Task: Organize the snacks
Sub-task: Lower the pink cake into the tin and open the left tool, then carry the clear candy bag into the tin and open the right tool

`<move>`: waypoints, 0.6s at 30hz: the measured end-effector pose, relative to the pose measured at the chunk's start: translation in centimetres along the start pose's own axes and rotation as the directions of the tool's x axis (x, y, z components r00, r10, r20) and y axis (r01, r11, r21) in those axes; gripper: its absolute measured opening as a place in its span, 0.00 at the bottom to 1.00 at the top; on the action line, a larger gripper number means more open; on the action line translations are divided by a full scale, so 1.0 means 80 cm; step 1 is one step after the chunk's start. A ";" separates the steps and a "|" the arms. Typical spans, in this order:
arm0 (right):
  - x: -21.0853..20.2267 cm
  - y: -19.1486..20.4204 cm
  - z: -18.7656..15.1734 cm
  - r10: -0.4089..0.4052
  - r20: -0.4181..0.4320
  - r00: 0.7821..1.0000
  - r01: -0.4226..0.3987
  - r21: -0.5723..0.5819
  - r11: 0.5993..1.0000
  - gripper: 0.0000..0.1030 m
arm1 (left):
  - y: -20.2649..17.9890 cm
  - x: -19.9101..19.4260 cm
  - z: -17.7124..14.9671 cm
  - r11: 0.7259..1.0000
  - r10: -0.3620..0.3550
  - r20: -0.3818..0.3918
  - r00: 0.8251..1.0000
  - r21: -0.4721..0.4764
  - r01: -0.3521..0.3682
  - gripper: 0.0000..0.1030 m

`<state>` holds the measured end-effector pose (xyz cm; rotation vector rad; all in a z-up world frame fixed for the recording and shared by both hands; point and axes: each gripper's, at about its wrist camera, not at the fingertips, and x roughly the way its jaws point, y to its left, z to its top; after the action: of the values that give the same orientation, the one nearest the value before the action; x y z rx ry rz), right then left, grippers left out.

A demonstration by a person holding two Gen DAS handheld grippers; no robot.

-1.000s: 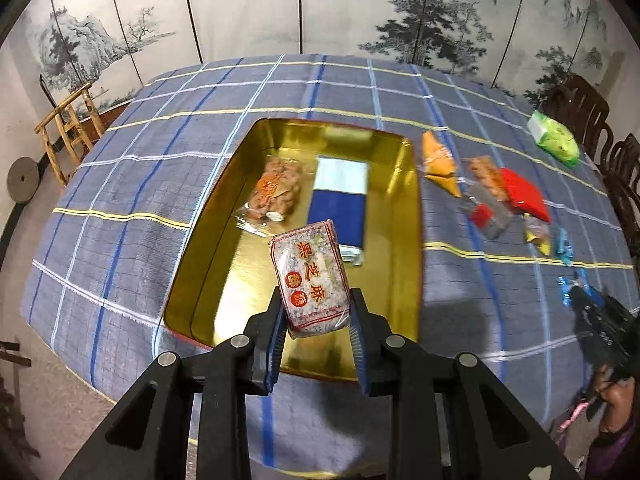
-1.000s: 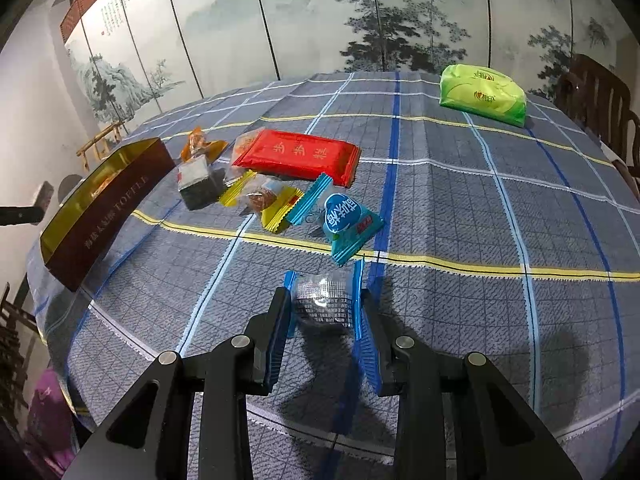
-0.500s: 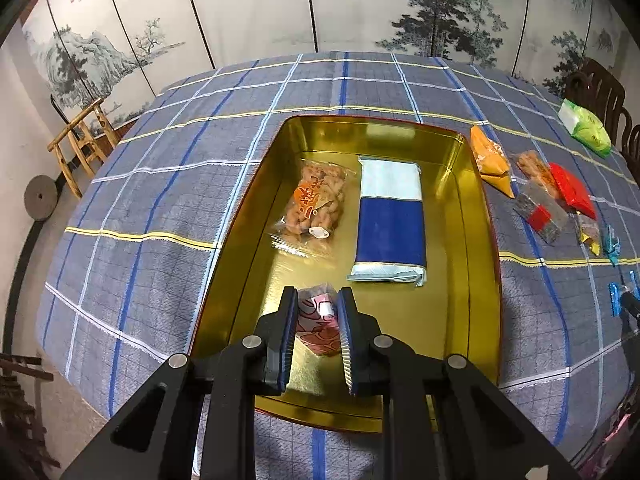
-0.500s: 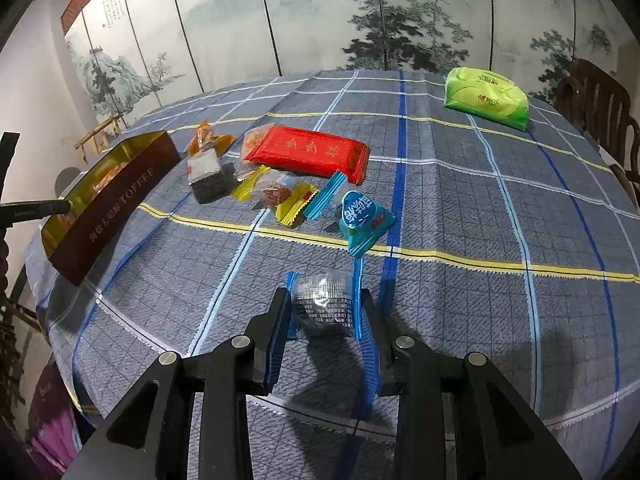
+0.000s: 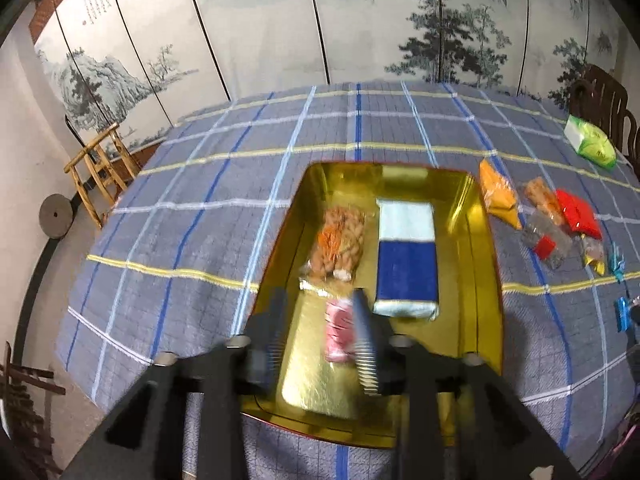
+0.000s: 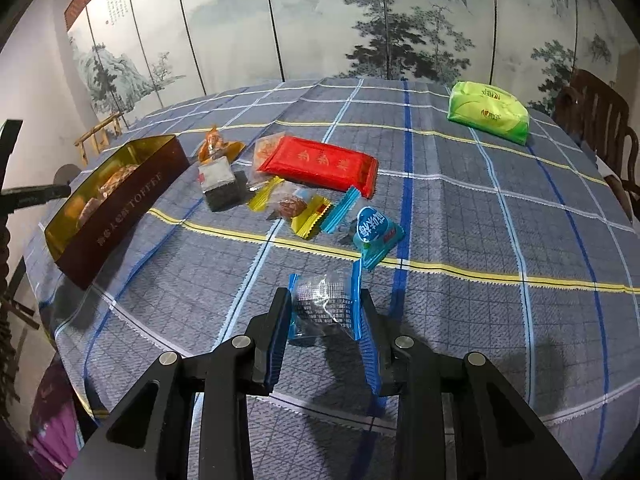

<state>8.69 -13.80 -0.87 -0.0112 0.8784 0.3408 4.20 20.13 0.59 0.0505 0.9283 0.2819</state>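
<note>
While right hand-held gripper (image 6: 325, 316) clamps clear candy (image 6: 325, 309), left (image 5: 318, 330) spread; tin (image 6: 120, 208) reads "TOFFEE"

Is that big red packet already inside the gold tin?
No, the red packet lies on the checked tablecloth among other loose snacks, outside the gold tin, which stands off to its left.

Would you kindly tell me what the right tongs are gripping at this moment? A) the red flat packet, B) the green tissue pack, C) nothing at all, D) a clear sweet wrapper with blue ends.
D: the right tongs are closed on the clear wrapper with blue ends, while the red packet and the green pack lie on the tablecloth farther off.
</note>
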 end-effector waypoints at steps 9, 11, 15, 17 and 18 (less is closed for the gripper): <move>-0.010 0.002 0.004 0.005 0.015 1.000 -0.005 0.011 1.000 0.33 | 0.002 -0.037 -0.011 0.998 -0.050 0.031 0.998 -0.038 0.052 0.51; -0.013 0.003 0.004 0.008 0.017 1.000 -0.008 0.010 1.000 0.33 | 0.001 -0.042 -0.019 0.996 -0.069 0.025 0.997 -0.048 0.071 0.51; -0.016 0.006 0.006 0.010 0.018 1.000 -0.010 0.007 1.000 0.33 | 0.001 -0.053 -0.037 0.992 -0.100 0.017 0.995 -0.072 0.101 0.51; -0.019 0.008 0.007 0.010 0.021 1.000 -0.010 0.003 1.000 0.33 | 0.006 -0.057 -0.045 0.990 -0.102 0.013 0.995 -0.093 0.103 0.51; -0.020 0.009 0.009 0.014 0.022 1.000 -0.014 0.002 1.000 0.33 | 0.012 -0.059 -0.049 0.989 -0.096 0.012 0.995 -0.109 0.097 0.51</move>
<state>8.05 -13.44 0.87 0.0002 0.8571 0.3524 -1.82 19.49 2.06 -0.0942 0.9046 0.2422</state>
